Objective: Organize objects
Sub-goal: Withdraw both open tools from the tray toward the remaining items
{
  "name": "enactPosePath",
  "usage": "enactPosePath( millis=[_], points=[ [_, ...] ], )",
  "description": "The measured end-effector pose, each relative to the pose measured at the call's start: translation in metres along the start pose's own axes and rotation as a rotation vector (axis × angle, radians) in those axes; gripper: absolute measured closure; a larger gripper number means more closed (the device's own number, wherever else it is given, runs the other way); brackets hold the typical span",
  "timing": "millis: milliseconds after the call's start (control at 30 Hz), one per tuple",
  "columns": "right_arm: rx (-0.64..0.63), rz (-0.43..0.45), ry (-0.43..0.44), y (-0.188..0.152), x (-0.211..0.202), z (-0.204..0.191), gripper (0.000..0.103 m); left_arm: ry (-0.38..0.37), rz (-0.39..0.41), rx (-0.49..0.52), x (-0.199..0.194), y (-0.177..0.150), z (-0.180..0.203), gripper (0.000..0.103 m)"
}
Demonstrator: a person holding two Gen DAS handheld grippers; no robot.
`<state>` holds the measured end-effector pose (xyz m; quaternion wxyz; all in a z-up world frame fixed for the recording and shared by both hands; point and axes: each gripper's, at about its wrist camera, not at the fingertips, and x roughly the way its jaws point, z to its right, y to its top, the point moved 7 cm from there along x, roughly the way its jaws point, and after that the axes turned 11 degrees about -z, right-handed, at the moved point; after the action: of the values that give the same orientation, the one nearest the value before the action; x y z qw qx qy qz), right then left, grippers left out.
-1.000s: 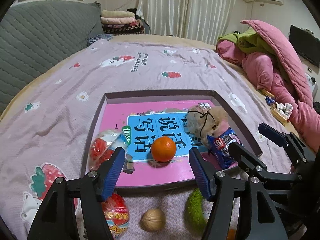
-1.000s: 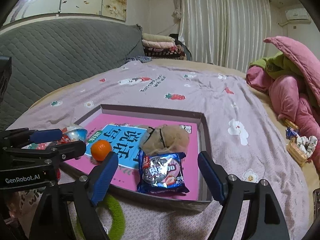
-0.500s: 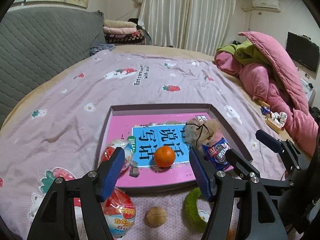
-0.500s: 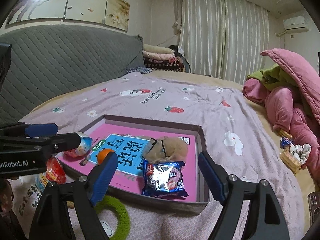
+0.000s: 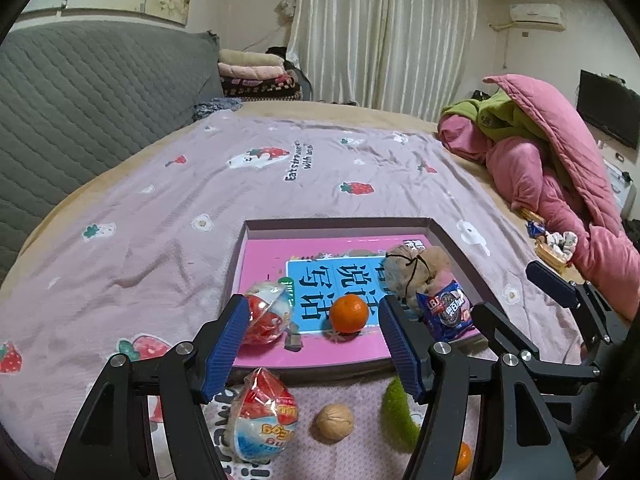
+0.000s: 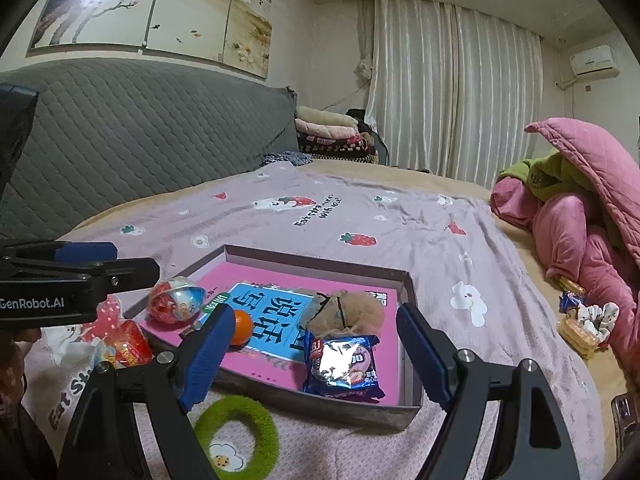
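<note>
On the bed, before the box (image 5: 460,248): walnut (image 5: 335,421), toy egg (image 5: 262,420), green ring (image 6: 236,432) unboxed; left gripper (image 5: 316,344) and right gripper (image 6: 316,356) wide, empty; soft bedding may roll the walnut away.

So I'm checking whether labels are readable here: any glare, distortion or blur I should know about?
Right wrist view: glare whitens the middle of the blue foil cookie packet, hiding its print. Left wrist view: the same packet shows no glare. Both views: fisheye curves the purple strawberry-print bedspread and darkens the corners; the shallow grey cardboard tray looks sharp.
</note>
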<state>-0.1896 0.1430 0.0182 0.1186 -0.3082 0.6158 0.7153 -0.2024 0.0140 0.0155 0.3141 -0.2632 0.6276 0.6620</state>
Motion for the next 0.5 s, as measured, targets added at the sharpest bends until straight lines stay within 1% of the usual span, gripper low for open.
enactPosePath(
  millis=[133, 367, 500],
  points=[
    [-0.006, 0.006, 0.005, -0.003, -0.007, -0.003, 0.021, 0.016, 0.004, 0.010, -0.005, -0.006, -0.001, 0.034],
    [-0.038, 0.038, -0.024, -0.005, -0.022, -0.012, 0.021, 0.024, -0.007, 0.007, -0.011, -0.013, -0.006, 0.034],
    [-0.045, 0.053, -0.029, -0.004, -0.027, -0.015, 0.021, 0.035, 0.011, 0.010, -0.021, -0.012, -0.007, 0.034]
  ],
)
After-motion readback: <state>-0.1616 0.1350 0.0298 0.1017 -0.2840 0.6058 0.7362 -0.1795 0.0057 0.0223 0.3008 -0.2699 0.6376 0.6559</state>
